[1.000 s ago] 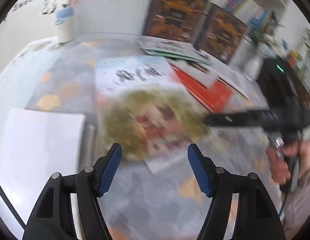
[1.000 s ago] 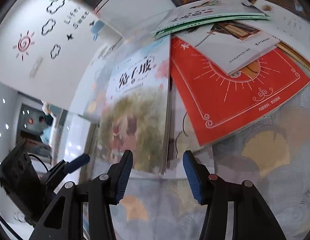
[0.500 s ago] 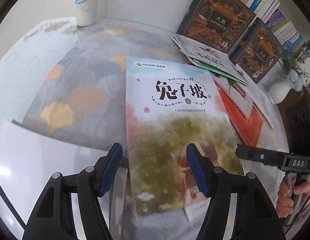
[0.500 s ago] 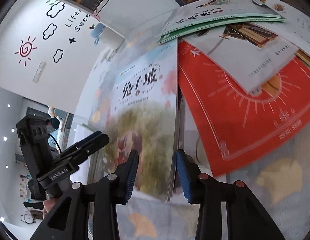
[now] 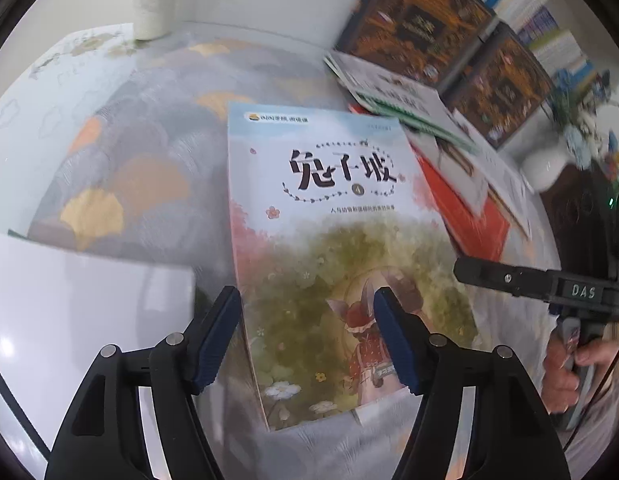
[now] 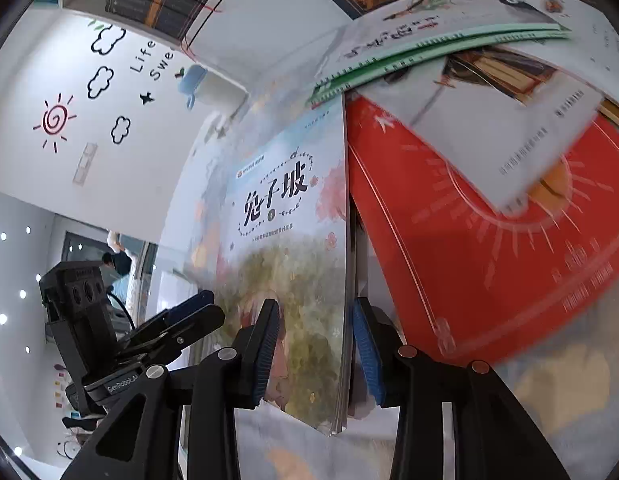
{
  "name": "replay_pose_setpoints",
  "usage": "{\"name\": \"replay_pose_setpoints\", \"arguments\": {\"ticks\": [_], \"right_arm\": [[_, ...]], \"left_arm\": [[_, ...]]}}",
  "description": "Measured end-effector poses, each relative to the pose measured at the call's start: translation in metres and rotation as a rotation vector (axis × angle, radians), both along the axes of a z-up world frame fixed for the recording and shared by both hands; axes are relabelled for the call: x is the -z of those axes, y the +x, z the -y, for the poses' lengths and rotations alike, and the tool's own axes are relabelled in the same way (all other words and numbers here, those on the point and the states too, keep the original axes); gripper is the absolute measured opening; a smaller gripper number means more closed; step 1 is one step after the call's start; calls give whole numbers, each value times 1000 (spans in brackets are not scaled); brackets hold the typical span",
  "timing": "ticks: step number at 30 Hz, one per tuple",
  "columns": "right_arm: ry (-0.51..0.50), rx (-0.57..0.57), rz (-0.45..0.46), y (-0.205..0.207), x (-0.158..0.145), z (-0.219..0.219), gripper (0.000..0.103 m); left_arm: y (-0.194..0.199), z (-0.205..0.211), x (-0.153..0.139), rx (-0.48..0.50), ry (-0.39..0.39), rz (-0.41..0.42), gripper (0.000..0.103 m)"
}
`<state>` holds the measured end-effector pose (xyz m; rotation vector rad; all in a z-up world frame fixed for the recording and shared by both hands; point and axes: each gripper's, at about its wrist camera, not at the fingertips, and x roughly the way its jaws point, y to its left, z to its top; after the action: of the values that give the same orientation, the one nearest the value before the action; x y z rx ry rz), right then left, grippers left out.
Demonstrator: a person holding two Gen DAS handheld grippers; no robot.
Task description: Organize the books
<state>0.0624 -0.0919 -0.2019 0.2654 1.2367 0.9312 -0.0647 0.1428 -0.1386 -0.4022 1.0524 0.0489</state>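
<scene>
Blue-padded right gripper [image 6: 315,344] narrowed around the picture book's [image 6: 293,264] 6 o'clock edge; left gripper [image 5: 307,338] hangs open, now sharper.

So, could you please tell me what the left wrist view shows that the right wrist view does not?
Only the left wrist view shows the plain white sheet and the white round vase. Only the right wrist view shows the red sun drawing on the wall and the lifted book's stacked page edges between the right gripper fingers. Both show the illustrated rabbit-title book, the red flat book and the blue-lidded white bottle.
</scene>
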Motion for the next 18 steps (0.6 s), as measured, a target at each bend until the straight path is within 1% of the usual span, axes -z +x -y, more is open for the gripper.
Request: {"name": "replay_pose_setpoints", "arguments": {"ticks": [2, 4, 5, 6, 7, 9, 13, 15, 18], "right_arm": [[-36, -20, 23, -12, -2, 5, 39], [-48, -24, 30, -24, -1, 12, 39], [-51, -23, 29, -27, 0, 16, 39], [-77, -27, 14, -36, 5, 20, 40], [-69, -23, 24, -43, 6, 25, 40], [-81, -30, 0, -60, 14, 32, 40], [-48, -26, -1, -95, 21, 54, 40], [-44, -30, 2, -115, 22, 67, 40], [-40, -57, 12, -150, 25, 88, 40]], "left_arm": [[-7, 8, 1, 21, 14, 0, 66], [-18, 20, 1, 45, 23, 6, 66], [-21, 23, 1, 53, 21, 9, 66], [-28, 27, 2, 69, 5, 12, 66], [-33, 30, 2, 73, 1, 16, 66], [-46, 39, 5, 99, 7, 20, 66], [-75, 57, 9, 133, 16, 34, 66], [-98, 70, 8, 155, 0, 51, 66], [-132, 90, 9, 208, -1, 73, 66]]}}
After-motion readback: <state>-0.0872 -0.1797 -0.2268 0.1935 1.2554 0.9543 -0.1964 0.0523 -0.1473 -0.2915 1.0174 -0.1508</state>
